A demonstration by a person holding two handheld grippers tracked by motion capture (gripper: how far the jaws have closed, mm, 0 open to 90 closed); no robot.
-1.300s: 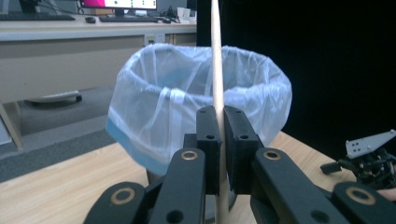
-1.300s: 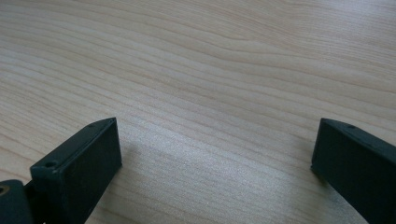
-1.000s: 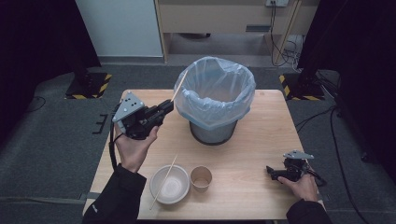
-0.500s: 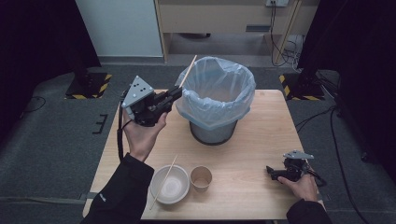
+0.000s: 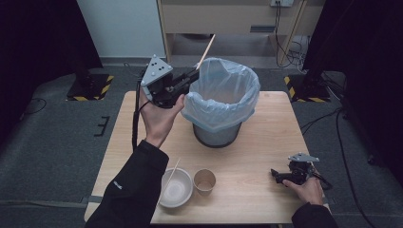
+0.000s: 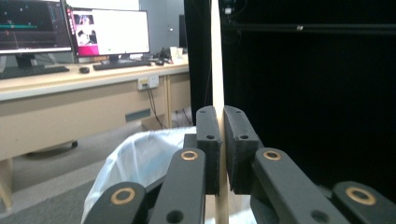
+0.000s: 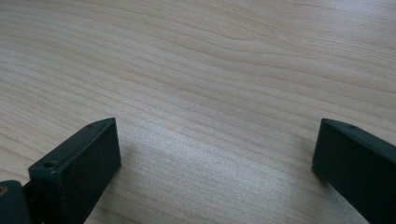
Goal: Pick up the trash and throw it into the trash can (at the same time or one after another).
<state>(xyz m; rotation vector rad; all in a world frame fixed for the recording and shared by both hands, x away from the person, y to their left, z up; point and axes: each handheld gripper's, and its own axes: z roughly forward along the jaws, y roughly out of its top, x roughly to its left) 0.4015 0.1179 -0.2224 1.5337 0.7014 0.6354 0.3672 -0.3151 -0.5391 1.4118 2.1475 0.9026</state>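
My left gripper point(image 5: 194, 75) is raised at the left rim of the bin point(image 5: 221, 99), shut on a wooden chopstick point(image 5: 206, 46) that points up and away. In the left gripper view the chopstick point(image 6: 217, 56) stands upright, pinched between the two black pads point(image 6: 207, 140), with the bin's pale blue bag point(image 6: 140, 163) below. A second chopstick point(image 5: 172, 173) rests in the white bowl point(image 5: 175, 189) near the table's front edge. My right gripper point(image 5: 275, 175) lies on the table at the front right, jaws open over bare wood point(image 7: 210, 116).
A brown paper cup point(image 5: 205, 181) stands right of the bowl. The wooden table point(image 5: 266, 142) sits on grey carpet. Beyond it stand a desk point(image 6: 84, 88) with monitors point(image 6: 109, 32) and black curtains on both sides.
My left gripper has risen and moved right and away with the chopstick, from the table's left side to the bin's rim. The right gripper has stayed put.
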